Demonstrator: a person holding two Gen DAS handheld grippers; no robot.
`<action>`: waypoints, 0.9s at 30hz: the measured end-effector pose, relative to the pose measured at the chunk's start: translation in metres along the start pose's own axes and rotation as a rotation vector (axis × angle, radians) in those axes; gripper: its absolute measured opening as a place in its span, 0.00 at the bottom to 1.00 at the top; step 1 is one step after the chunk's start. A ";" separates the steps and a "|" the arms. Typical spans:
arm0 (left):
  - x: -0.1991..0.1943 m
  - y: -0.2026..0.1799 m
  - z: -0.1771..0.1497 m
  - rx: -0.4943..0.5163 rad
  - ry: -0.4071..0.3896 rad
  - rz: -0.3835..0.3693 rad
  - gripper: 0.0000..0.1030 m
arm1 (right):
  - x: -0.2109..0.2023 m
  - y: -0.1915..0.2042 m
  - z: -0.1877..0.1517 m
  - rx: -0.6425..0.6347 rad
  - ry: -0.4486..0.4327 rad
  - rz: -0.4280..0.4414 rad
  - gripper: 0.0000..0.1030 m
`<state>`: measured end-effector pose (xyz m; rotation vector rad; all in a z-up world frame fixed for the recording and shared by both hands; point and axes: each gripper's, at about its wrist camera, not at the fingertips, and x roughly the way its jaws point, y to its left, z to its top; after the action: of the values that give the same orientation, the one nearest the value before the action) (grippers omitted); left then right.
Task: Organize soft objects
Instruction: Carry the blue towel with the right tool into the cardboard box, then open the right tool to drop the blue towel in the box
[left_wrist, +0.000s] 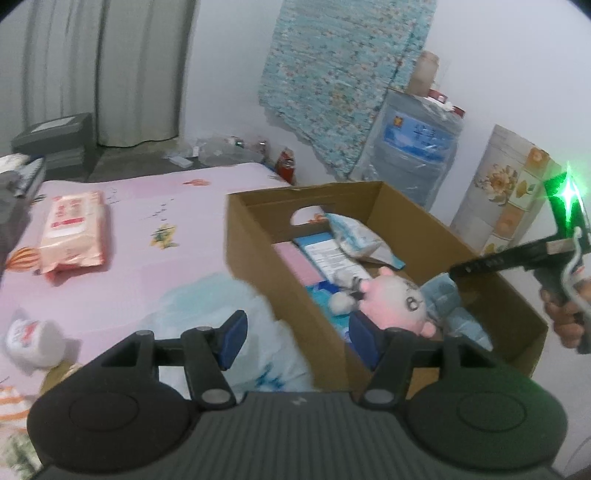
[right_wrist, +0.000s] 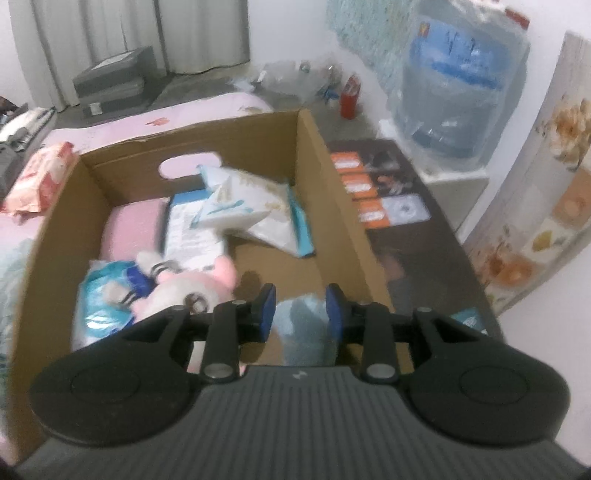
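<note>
An open cardboard box (left_wrist: 258, 251) stands on the pink bed. Inside lie a pink plush toy (left_wrist: 395, 299), a white tissue pack (left_wrist: 354, 236), a pink pad and a pale blue soft item (left_wrist: 443, 299). My left gripper (left_wrist: 299, 339) is open and empty, straddling the box's near left wall. In the right wrist view the box (right_wrist: 332, 184) holds the plush (right_wrist: 177, 288) and the tissue pack (right_wrist: 243, 210). My right gripper (right_wrist: 300, 308) is open above the pale blue item (right_wrist: 301, 314), not gripping it. The right tool also shows in the left wrist view (left_wrist: 517, 258).
A pink wipes pack (left_wrist: 72, 232) and a white rolled item (left_wrist: 33, 341) lie on the bed left of the box. A large water bottle (right_wrist: 461, 85) and a floral panel (right_wrist: 546, 177) stand at the right. A dark mat (right_wrist: 399, 206) lies beside the box.
</note>
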<state>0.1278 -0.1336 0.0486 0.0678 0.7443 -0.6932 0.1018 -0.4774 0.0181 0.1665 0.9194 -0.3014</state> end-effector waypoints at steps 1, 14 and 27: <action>-0.005 0.005 -0.003 -0.007 -0.001 0.010 0.61 | -0.003 0.001 -0.002 -0.007 0.027 0.015 0.35; -0.053 0.061 -0.052 -0.115 0.010 0.121 0.61 | 0.041 0.051 -0.030 -0.353 0.243 -0.173 0.48; -0.078 0.097 -0.090 -0.188 -0.003 0.205 0.61 | 0.047 0.060 -0.039 -0.392 0.185 -0.291 0.20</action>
<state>0.0909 0.0120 0.0144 -0.0284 0.7848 -0.4261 0.1183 -0.4184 -0.0423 -0.3081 1.1703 -0.3724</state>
